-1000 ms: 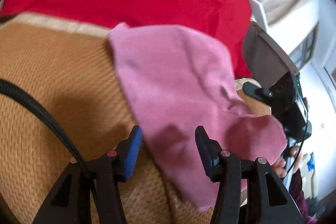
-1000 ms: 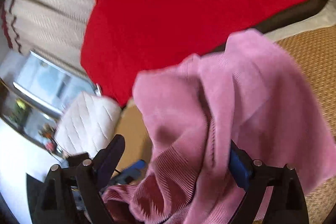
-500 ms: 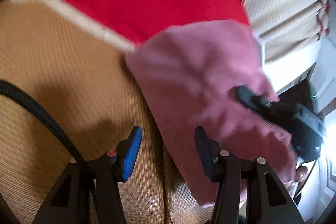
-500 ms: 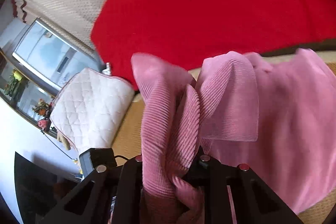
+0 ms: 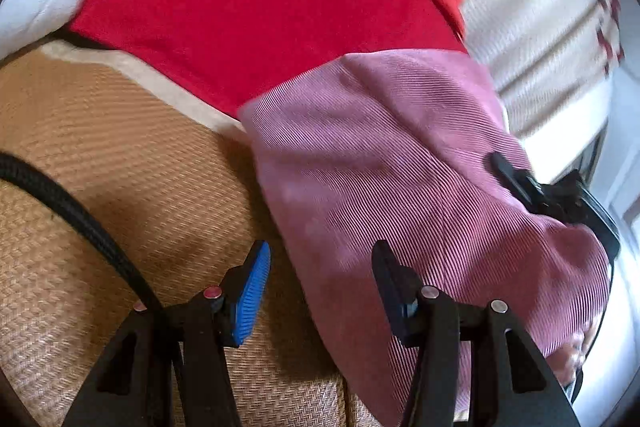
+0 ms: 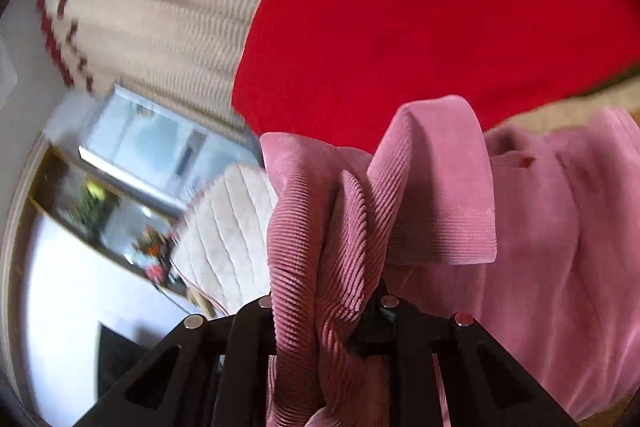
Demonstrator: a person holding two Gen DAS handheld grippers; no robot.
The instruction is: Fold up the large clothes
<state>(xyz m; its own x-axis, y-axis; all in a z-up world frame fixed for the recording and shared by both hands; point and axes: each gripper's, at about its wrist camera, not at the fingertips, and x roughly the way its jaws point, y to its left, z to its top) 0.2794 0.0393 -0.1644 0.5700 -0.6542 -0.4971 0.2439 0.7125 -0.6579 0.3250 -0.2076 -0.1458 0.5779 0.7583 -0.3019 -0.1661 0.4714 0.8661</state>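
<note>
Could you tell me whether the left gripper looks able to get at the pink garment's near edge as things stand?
Probably yes: the left gripper is open, the pink garment edge lies just ahead between its fingers, and nothing sits in the way.

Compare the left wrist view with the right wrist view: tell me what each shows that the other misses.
Only the left wrist view shows the open left tongs, a black cable, the woven mat and the right tongs from outside, biting the pink corduroy garment. Only the right wrist view shows the bunched fabric clamped close up in the right tongs, a quilted white cushion and a window. Both show the garment, the red cloth and the striped curtain.
</note>
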